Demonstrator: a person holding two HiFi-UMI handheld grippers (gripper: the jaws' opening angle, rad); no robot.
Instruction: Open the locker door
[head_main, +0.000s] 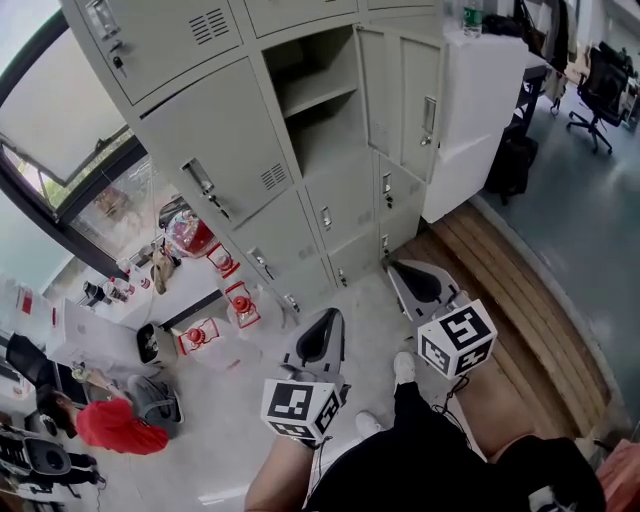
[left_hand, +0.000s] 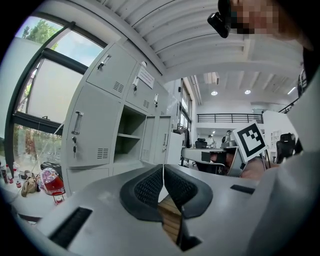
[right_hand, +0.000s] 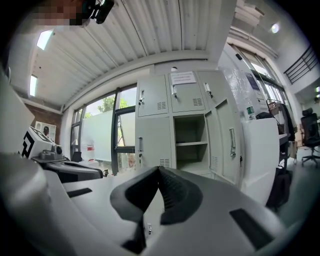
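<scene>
The fingers (left_hand: 147, 189) of the left gripper (left_hand: 163, 169) meet at their tips and hold nothing. The right gripper (right_hand: 159, 170) is likewise closed and empty. Both are held low over a pale speckled floor (head_main: 375, 300), well apart from the bank of grey lockers (head_main: 220, 160).

A window (head_main: 70, 140) runs along the left wall, with red and white odds and ends (head_main: 215, 300) on the floor below it. A white cabinet (head_main: 480, 110) stands just beside the lockers on the right, and wooden boards (head_main: 530, 300) cover the floor there.

The open locker (head_main: 320, 130) is in the middle column, second row from the top. A single shelf (head_main: 315, 97) crosses it, and its door (head_main: 375, 90) is swung out at the right edge of the opening. The neighbouring doors are shut.

Bare floor lies between the grippers and the lockers. The clutter borders it on the left, the boards and cabinet on the right, and an office chair (head_main: 605, 85) sits far off to the right.
</scene>
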